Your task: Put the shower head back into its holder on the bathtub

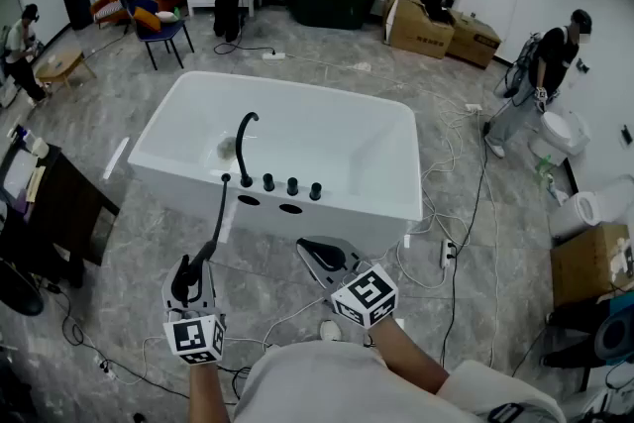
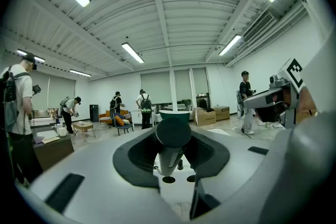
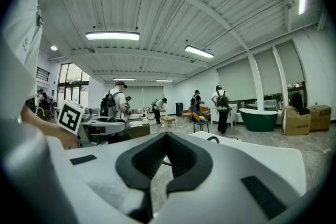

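**Floor**: grey marbled tiles; cables trail across them to the right of the tub.

**Bathtub**: white, rectangular, in the middle of the head view, with its near rim facing the person.

**Second tub**: dark green, freestanding, at the far wall.

**Cardboard boxes**: brown, just right of the dark tub.

**Worktop**: dark, at the left edge, with papers lying on it.

**Bystanders**: several people with backpacks at the back of the room, and one person at the right near a white toilet.

**Faucet**: black, curved, rising from the near rim.

**Knobs**: three, black, in a row right of the faucet.

**Rim openings**: two dark ovals in front of the knobs, both unoccupied. Which one is the holder cannot be told.

**Hose**: black; it runs from the rim left of the faucet down to the left gripper.

**Shower head**: black, slim, with a round end. It is off the tub and in front of its near wall, clamped in the left gripper.

**Left gripper**: jaws pressed on the shower head and kept apart by it, aimed at the tub.

**Right gripper**: just right of the left gripper and near the tub wall. Its jaws are together at the tips with nothing between them.
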